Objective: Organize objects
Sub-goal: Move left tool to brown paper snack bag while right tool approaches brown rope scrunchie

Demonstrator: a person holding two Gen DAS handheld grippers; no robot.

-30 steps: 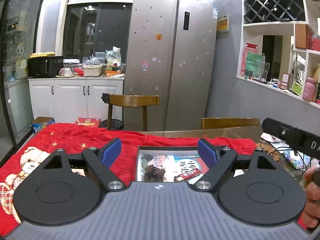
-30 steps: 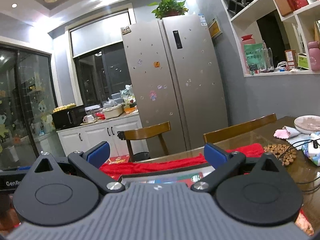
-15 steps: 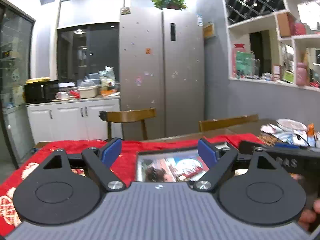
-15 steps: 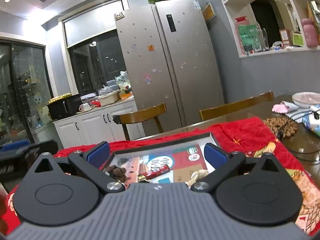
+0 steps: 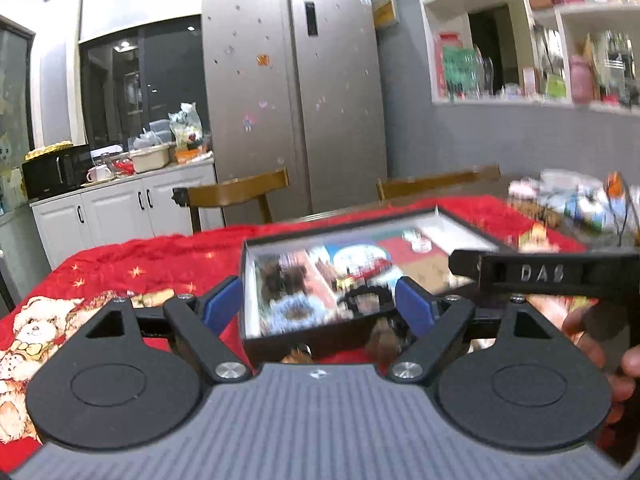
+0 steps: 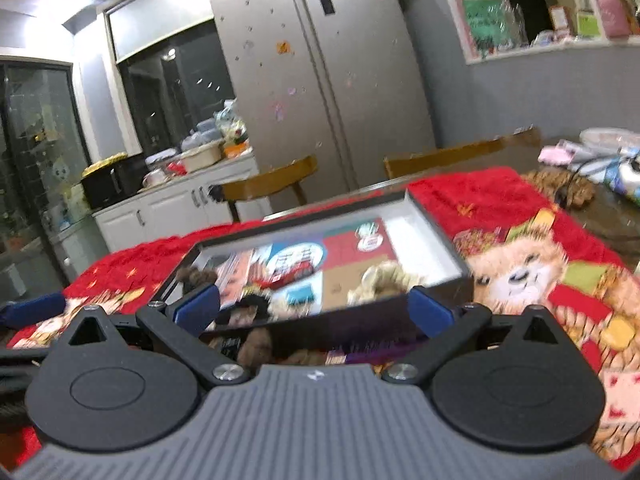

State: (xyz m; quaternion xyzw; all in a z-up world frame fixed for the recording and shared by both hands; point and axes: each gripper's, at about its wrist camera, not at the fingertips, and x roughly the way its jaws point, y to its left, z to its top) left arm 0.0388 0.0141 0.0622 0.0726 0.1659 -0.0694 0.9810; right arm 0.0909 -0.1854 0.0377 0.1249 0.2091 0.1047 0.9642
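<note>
Tilt is what's different from a second ago: both cameras were staring across the kitchen at the fridge, and now they've pitched down so the tray fills the middle of each view, which I'd read as the approach starting, nothing picked yet. The tray sits on the red blanket over the surface, black rim, with blurry small stuff inside: a brown lump, a beige fluffy thing, a red wrapper. A few more brown bits lie outside, right against its near wall. The left gripper has its jaws spread wide and empty, straddling the tray's near left corner. The right gripper is the same, wide apart, nothing between them, lined up on the near wall.
</note>
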